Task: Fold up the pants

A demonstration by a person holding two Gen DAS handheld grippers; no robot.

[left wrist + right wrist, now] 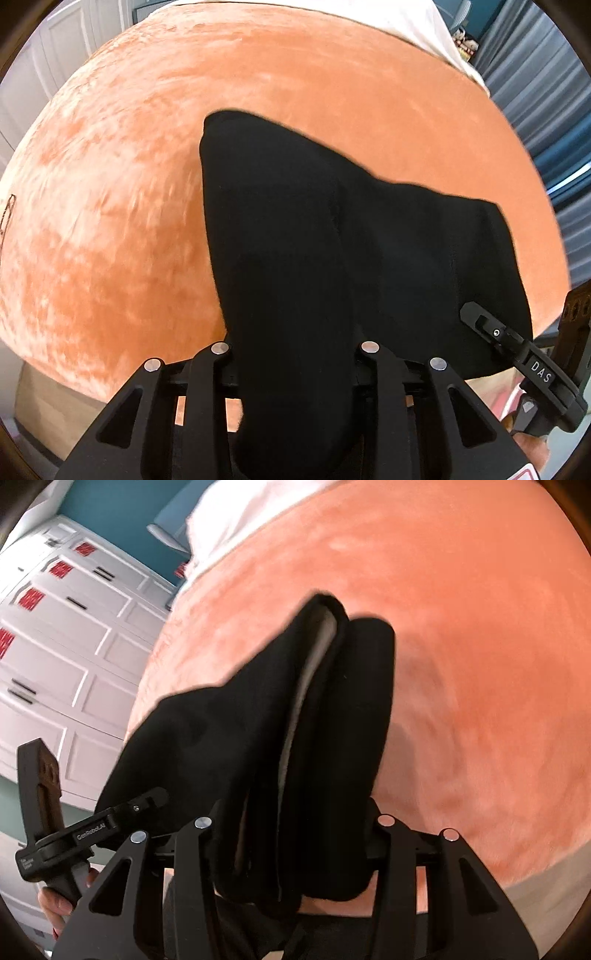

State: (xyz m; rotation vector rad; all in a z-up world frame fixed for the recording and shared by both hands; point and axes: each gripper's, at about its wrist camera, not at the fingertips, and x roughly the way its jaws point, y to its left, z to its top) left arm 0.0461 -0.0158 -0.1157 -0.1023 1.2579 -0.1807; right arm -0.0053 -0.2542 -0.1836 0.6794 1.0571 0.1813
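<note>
Pants [303,229]: black, bunched and hanging in folds above the bed, held up at two places by the two grippers; the cloth drapes forward from each gripper over the orange cover.
Pants, right view [258,731]: several layers lie side by side, and a pale grey lining shows in a long slit between two of the folds.
Left gripper [295,369]: its fingers are hidden under the cloth, so how far apart they stand cannot be read exactly; a thick fold of the pants passes between them and is pinched there.
Right gripper [295,849]: closed in on a wad of the pants, which fills the gap between the fingers and hangs out below them; the fingertips are covered by cloth.
Grippers to each other: near, side by side; the right one shows at the lower right edge of the left view, and the left one at the lower left of the right view, with the person's hand [55,897] on its handle.
Bed [110,221]: covered by a plush orange blanket, with a white sheet [417,18] at the far end.
Cupboards [66,635]: white panelled doors with dark handles, beside the bed.
Sharpness: both views are slightly blurred.
</note>
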